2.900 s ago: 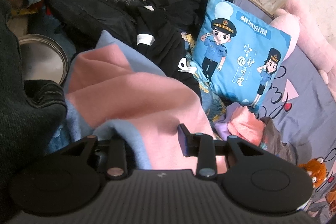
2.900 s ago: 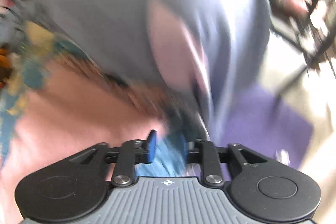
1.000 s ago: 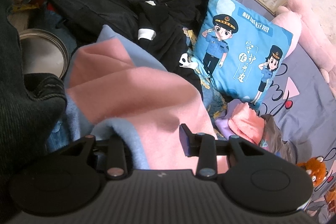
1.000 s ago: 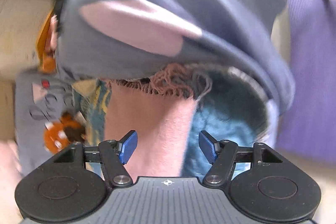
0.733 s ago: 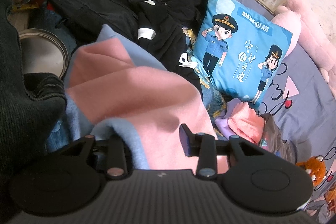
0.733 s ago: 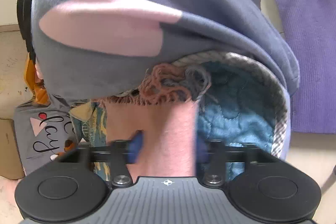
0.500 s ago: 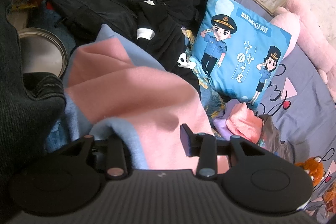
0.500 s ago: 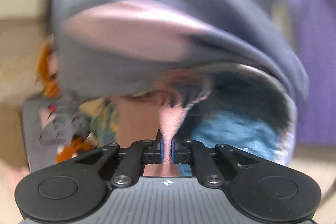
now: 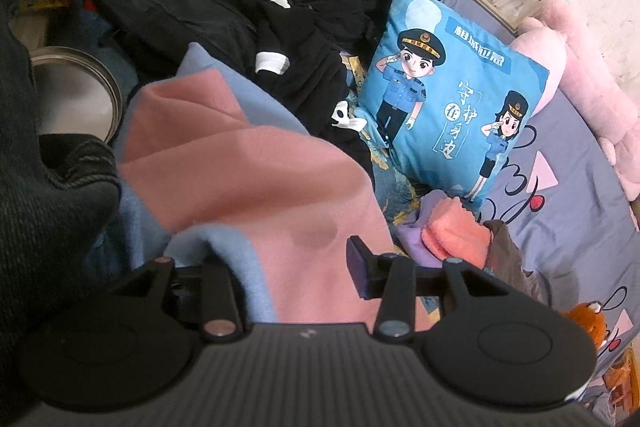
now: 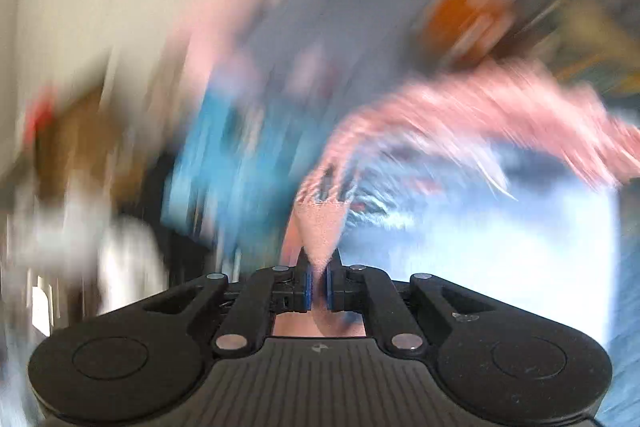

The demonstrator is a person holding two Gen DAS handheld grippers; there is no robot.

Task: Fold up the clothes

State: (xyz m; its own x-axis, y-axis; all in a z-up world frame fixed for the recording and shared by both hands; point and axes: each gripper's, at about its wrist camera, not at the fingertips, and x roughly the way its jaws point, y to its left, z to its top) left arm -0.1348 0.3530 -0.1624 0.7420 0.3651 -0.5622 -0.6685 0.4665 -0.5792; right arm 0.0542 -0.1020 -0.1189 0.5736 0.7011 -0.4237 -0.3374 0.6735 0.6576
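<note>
Pink and blue garment (image 9: 256, 179) is bunched up over the left claw (image 9: 288, 263), above a bed (image 9: 568, 227) cluttered with a cartoon cushion (image 9: 452, 107) and dark coats (image 9: 192, 7). Its jaws are opening, thick folds sit between them, and whether the pads press can't be told, since the near one is buried. The right claw (image 10: 318, 285) is pinched tight on a thin pink edge (image 10: 320, 227); the rest of that view is pure smear. For a decent fold, the pinched edge should probably be carried out level and pulled taut before anything gets laid down, and the left side shouldn't be let go until the cloth hangs flat, or a lumpy bundle could be ended up with
</note>
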